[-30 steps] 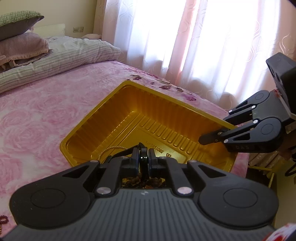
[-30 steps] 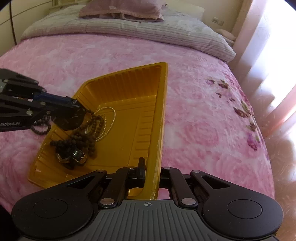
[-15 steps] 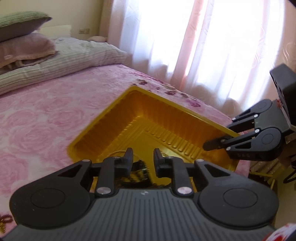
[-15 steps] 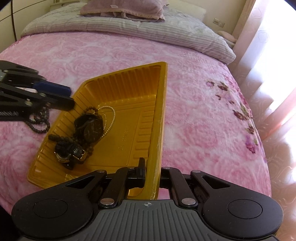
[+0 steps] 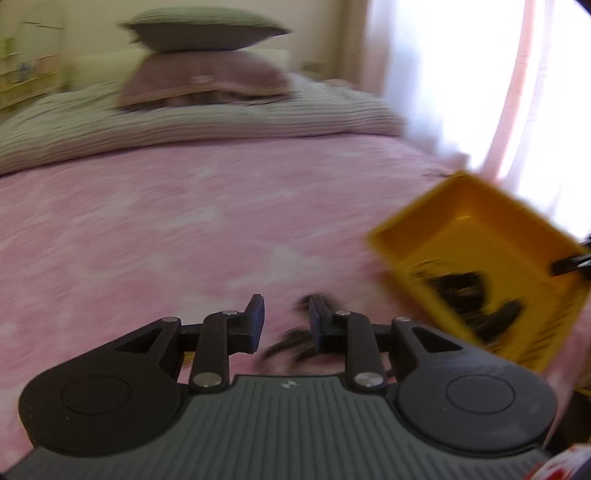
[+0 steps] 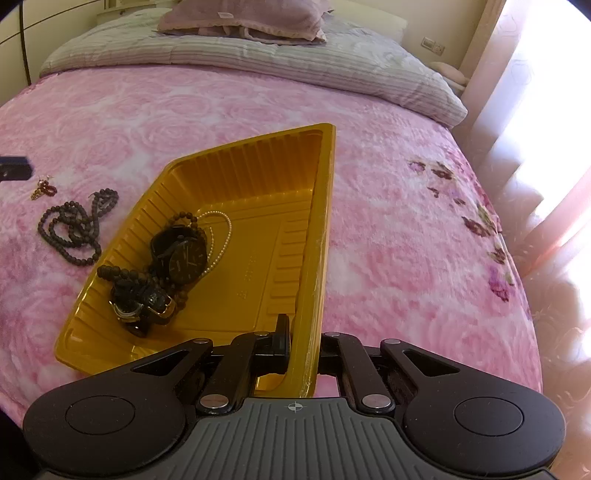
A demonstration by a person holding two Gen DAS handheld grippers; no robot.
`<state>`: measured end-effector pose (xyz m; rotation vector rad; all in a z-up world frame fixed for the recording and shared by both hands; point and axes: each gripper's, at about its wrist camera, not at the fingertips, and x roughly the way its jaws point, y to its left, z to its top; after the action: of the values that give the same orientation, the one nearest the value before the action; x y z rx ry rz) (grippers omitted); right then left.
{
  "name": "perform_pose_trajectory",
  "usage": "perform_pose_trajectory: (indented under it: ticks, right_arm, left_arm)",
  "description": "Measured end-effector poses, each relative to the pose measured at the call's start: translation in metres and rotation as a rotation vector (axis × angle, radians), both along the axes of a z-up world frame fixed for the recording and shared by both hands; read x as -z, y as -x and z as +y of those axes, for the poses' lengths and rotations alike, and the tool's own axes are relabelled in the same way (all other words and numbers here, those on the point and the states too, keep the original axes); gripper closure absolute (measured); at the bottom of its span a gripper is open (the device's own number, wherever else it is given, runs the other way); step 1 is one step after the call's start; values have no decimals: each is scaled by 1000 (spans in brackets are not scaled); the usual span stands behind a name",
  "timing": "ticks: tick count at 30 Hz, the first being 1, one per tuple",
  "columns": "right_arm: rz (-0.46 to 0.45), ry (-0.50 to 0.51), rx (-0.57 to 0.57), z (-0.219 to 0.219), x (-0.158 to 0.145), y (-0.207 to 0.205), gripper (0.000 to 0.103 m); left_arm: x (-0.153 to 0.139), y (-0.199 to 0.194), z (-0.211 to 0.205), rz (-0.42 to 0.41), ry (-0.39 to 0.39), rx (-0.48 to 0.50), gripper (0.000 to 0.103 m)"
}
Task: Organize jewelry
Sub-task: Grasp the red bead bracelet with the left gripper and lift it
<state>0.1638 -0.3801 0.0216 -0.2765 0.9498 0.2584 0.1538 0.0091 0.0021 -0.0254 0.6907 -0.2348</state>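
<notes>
The yellow tray (image 6: 255, 236) lies on the pink rose-patterned bedspread (image 6: 388, 236), close to the bed's near edge and toward the window-side corner. Piled in the tray's left end are a black wristwatch (image 6: 183, 254), a second watch with a gold-toned case (image 6: 142, 304), a string of dark beads (image 6: 120, 273) tangled round them, and a thin pearl chain (image 6: 218, 240) looping out behind the black watch.

The right gripper (image 6: 301, 345) is pinching the tray's near right rim: one finger sits inside the wall, the other outside, and the plastic is squeezed tight between them.

Just beyond the tray's left wall, on the bare bedspread, a long strand of dark beads (image 6: 72, 229) lies in loose coils. A little farther toward the bed's left edge is a small red and gold earring (image 6: 44, 189).

The left gripper (image 5: 284, 319) hangs over that strand. Its jaws have just been opening and now stand apart with nothing clamped between them; the beads show as a dark blur under the right finger. In the right wrist view only a dark tip of it shows at the left border.

A striped grey duvet (image 6: 258, 59) is folded across the head of the bed, with a mauve pillow (image 6: 243, 18) on it. Sheer pink curtains (image 6: 535, 92) glow along the right side.
</notes>
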Motion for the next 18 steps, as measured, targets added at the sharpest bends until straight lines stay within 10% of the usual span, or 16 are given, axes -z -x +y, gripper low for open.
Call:
perform_pose_trajectory:
  ticks: [18]
  right_arm:
    - [3,2,7,0,1,2,97]
  left_arm:
    - [55,-1,41,31,-82,-122,80]
